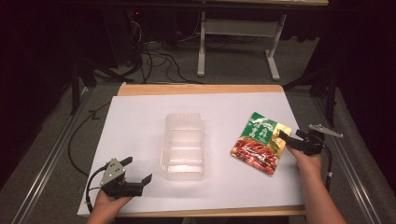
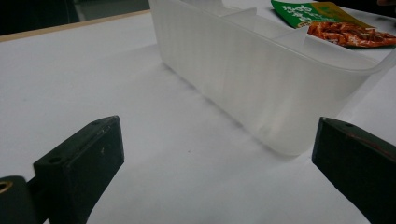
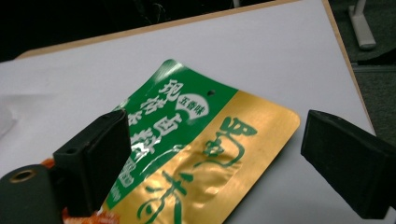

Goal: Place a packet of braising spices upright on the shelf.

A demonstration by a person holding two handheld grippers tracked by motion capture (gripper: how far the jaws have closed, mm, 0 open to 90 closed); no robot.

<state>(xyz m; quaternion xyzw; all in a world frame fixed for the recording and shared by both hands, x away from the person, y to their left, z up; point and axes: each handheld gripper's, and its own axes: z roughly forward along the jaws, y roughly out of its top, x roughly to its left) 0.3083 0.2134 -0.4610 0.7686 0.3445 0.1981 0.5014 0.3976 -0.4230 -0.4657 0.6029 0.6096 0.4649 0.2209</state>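
A clear plastic container (image 1: 183,145) with inner dividers stands at the middle of the white table (image 1: 140,112). To its right lies a flat green, gold and red snack pouch (image 1: 260,142). My left gripper (image 1: 137,169) is open near the front left edge, its jaws toward the container (image 2: 261,70), which stands just past them with nothing between. My right gripper (image 1: 283,139) is open at the pouch's right edge. In the right gripper view the pouch (image 3: 205,140) lies on the table below the spread jaws of the right gripper (image 3: 215,126).
Wooden table edges (image 1: 201,88) show beyond the white sheet at back and front. Metal rails (image 1: 42,172) run along both sides. Cables (image 1: 154,60) and a white desk frame (image 1: 201,46) sit on the floor behind the table.
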